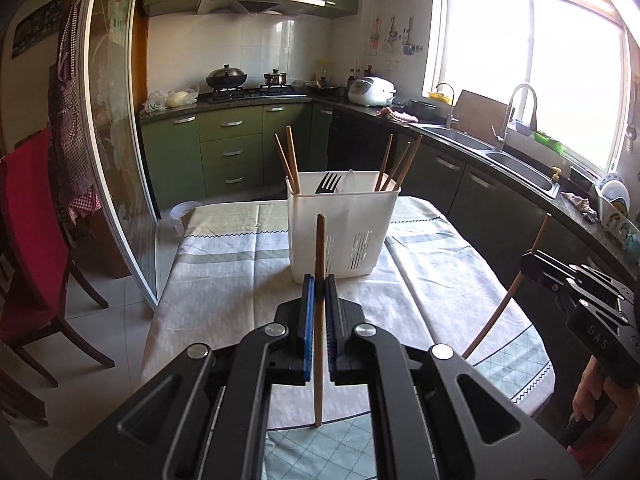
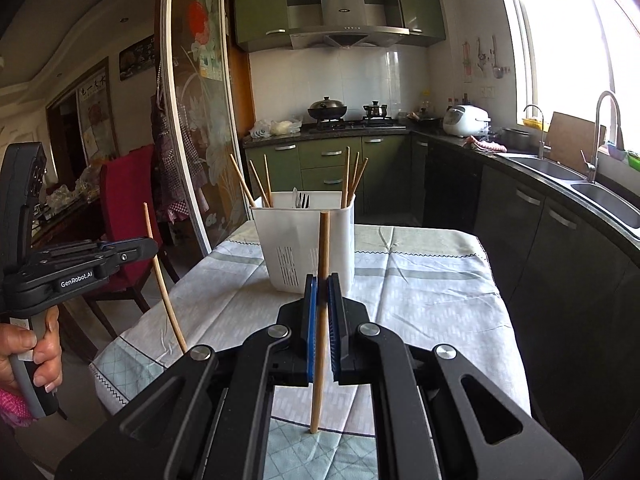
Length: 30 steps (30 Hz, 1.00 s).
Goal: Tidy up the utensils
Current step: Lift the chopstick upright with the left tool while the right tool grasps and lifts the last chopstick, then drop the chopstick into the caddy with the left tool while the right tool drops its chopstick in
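A home kitchen here: green cabinets (image 2: 316, 160) at centre, gas stove with a wok (image 2: 327, 112) under a steel range hood (image 2: 348, 20), rice cooker (image 2: 464, 120) and double sink (image 2: 576, 184) at right beneath the window.

The chopstick (image 1: 319, 320) looks like smooth, matt wood. The caddy (image 1: 340, 236) is white, slightly glossy plastic with slotted walls. The tablecloth (image 1: 224, 272) is creased matt cloth. The left gripper (image 1: 319, 292) is matt black plastic with blue ribbed pads (image 1: 307, 312) and shiny metal pins. The fork (image 1: 328, 184) is glossy metal.
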### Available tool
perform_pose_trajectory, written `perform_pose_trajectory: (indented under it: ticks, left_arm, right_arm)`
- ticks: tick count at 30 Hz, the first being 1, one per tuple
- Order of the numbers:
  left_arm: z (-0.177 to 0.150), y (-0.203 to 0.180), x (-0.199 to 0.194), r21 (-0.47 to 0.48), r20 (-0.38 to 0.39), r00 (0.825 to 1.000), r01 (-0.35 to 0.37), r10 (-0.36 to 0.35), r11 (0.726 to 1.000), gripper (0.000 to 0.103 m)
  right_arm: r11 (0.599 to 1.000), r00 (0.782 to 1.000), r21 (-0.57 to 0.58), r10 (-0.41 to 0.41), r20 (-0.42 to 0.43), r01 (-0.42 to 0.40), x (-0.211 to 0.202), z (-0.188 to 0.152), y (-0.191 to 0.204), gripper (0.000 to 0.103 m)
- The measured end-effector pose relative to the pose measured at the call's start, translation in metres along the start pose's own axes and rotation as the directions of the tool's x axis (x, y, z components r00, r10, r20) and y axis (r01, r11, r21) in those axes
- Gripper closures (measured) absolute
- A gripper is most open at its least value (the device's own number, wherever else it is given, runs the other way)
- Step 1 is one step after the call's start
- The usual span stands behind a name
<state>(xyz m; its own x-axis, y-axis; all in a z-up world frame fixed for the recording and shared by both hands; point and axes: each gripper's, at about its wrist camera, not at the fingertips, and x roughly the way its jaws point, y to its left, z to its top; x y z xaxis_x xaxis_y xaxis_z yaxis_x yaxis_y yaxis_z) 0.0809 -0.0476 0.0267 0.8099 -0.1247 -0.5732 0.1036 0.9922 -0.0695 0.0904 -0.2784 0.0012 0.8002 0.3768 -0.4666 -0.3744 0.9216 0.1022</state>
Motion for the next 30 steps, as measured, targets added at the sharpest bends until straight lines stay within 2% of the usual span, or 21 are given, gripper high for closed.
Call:
perform_pose_trajectory:
  ticks: [11,17,21,24,30]
  left_arm:
    - [0.007,-0.003,-0.013,0.026,0.039,0.999,0.018,-0.019,0.999,0.098]
    - [0.022,0.002,-0.007,0.009,0.023,0.999,0.049,-0.049,0.999,0.098]
    - [0.047,0.002,-0.01,0.011,0.051,0.997,0.065,-0.066,0.998,0.098]
    - [0.075,0.0,-0.015,0.025,0.112,0.992,0.058,-0.06,0.998,0.098]
    - [0.132,-0.008,-0.018,0.044,0.257,0.965,0.043,-0.053,0.998,0.098]
  right_arm:
    - [1.0,1.0,-0.012,0.028,-0.004,-0.028,0.0,0.007,0.006,0.097]
    - [0.997,0.997,-0.009,0.071,0.032,-0.071,0.002,0.038,0.006,0.097]
    - [0.995,0.989,0.013,0.096,0.113,-0.098,0.001,0.081,0.004,0.097]
    - [0.993,0.974,0.042,0.101,0.204,-0.112,-0.001,0.117,0.0,0.097]
    - [0.995,0.933,0.054,0.056,0.357,-0.081,0.009,0.177,-0.004,0.097]
